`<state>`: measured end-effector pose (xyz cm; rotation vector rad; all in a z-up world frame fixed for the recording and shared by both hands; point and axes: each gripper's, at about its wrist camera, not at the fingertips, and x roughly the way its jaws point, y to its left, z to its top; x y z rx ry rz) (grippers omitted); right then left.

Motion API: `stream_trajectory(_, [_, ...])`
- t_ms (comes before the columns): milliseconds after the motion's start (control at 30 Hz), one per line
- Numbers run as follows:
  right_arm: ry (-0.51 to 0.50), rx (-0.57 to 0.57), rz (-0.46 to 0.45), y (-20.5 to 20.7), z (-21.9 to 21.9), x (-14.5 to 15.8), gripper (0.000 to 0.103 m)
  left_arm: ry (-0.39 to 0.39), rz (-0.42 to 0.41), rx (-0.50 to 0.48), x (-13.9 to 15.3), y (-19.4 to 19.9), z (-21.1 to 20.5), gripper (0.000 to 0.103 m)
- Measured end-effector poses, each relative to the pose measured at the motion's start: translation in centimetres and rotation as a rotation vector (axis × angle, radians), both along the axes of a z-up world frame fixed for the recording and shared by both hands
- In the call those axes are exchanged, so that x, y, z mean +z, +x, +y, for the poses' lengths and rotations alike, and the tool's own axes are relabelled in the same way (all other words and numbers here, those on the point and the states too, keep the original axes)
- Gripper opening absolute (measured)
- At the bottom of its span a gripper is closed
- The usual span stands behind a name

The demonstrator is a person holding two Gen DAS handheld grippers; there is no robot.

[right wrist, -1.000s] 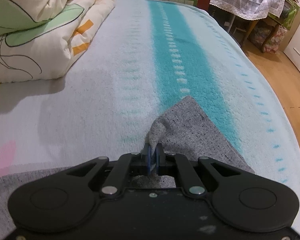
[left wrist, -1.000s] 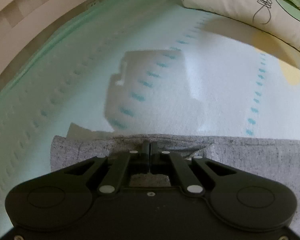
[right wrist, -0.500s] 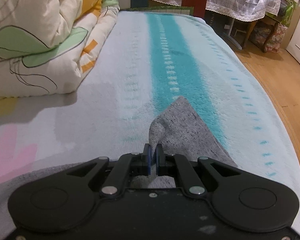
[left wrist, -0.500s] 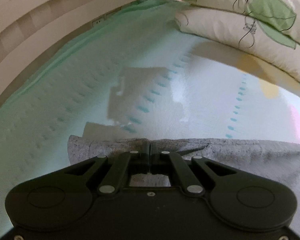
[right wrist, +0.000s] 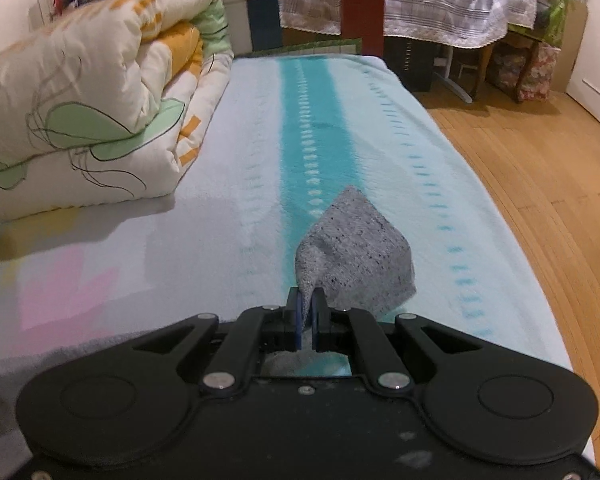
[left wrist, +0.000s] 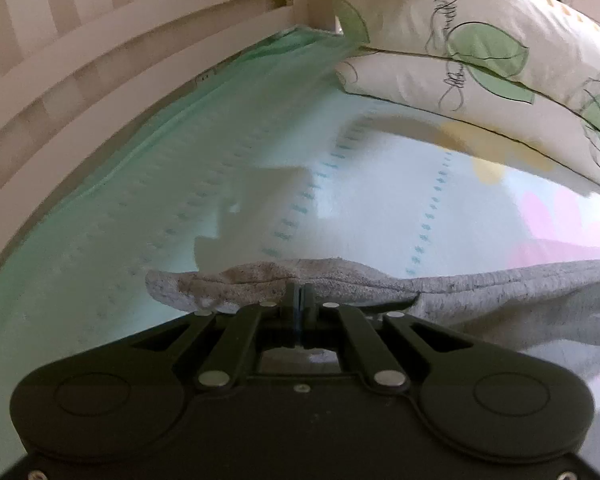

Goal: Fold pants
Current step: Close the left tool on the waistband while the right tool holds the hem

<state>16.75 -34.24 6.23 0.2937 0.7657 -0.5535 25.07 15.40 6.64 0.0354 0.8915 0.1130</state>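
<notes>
both clamped tight on the grey pants (left wrist: 480, 292): left gripper (left wrist: 299, 294) pinching an edge, right gripper (right wrist: 307, 306) pinching a corner, over the striped blanket (right wrist: 312, 128).

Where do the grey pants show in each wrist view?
Left wrist: grey pants stretch across the lower middle, pinched in the left gripper.
Right wrist: a bunched corner rises from the right gripper, lower centre.
Shared landmark: the leaf-print quilt.

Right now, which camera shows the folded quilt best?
The right wrist view: the quilt shows its whole rolled end on the bed. The left wrist view shows only one blurred side of it.
</notes>
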Motion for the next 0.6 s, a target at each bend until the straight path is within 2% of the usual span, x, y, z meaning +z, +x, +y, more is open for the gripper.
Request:
stream_trajectory(300, [0.022,-0.006,-0.025,-10.6,1.8,1.3,0.005,0.032,0.000,-0.099,1.7,-8.2,2.4,0.000])
stream_trajectory(433, [0.037,-0.008,-0.010,-15.1,2.9,0.0,0.005,0.032,0.030,-0.126,1.6,-11.4,3.1,0.000])
stream_trajectory(600, [0.049,-0.001,0.030,-18.8,3.7,-2.5,0.005,0.030,0.083,-0.144,0.5,-14.1,3.9,0.001])
